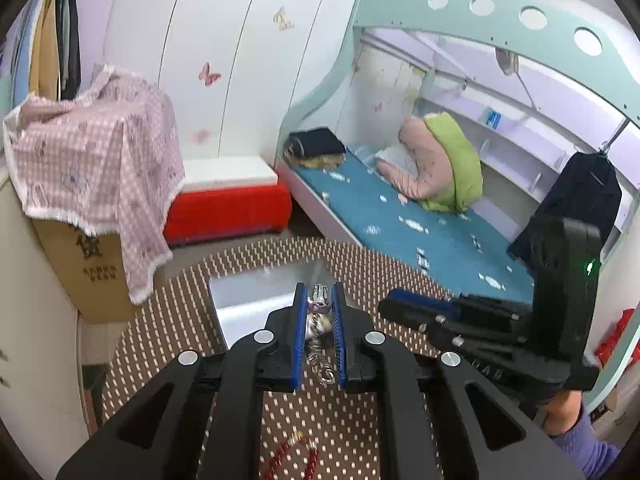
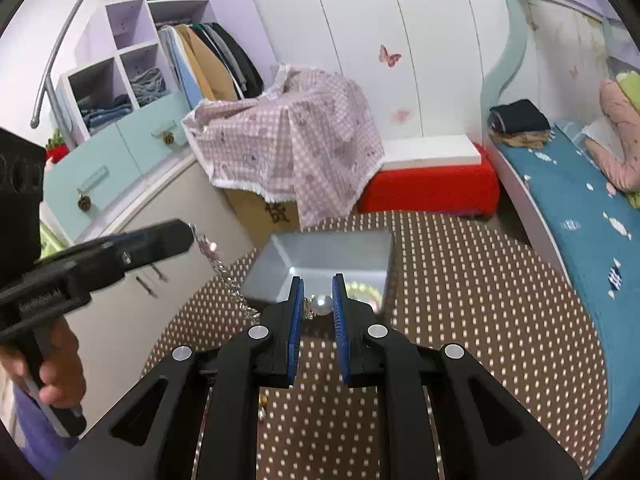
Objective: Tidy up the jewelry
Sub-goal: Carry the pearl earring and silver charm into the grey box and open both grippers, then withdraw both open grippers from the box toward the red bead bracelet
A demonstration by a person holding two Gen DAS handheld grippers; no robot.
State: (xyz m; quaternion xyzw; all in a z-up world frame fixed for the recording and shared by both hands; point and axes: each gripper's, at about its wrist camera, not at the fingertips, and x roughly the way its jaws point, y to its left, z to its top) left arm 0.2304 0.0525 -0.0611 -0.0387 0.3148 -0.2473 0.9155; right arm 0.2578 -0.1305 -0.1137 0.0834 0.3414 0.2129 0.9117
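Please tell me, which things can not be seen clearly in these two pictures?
- Silver box contents: left wrist view, gripper fingers hide them; right wrist view shows only a gold glint.
- Red bead bracelet: cut by the bottom edge.
- Chain design: blurred between the left gripper pads.

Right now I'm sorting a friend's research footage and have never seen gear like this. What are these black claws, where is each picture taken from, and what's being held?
They are hand-held two-finger grippers, one in each of a person's hands, each with a fisheye camera looking along its fingers. One picture comes from the left gripper, the other from the right gripper. Both hover over a round table with a brown dotted cover. On it stands an open silver box, and a red bead bracelet lies near the edge. The two grippers share one silver chain: the left pinches its clasp end, the right closes on the end with a pearl.
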